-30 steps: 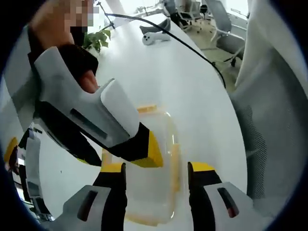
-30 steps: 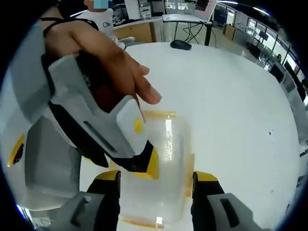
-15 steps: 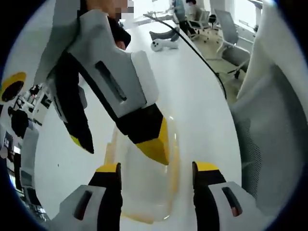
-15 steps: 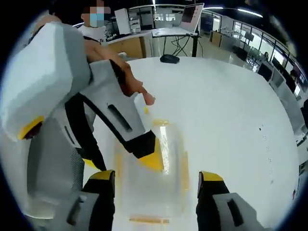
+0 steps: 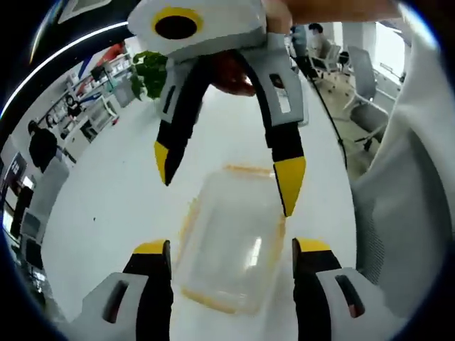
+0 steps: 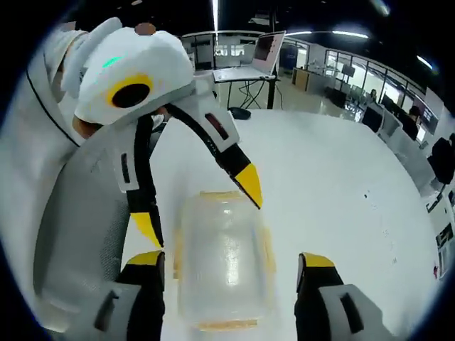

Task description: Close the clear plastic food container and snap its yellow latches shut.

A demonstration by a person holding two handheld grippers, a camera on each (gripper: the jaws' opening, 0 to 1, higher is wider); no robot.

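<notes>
Overhead, both the left gripper (image 5: 231, 252) and right gripper (image 6: 231, 261) gape empty above a container (image 6: 222, 259) on a white office table (image 6: 334, 185).

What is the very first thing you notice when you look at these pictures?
The clear box with yellow edges catches the eye first, lying on the white table between the jaws at the bottom of both views. Next comes the other gripper hanging over it with jaws spread wide: the right gripper in the left gripper view, the left gripper in the right gripper view.
</notes>
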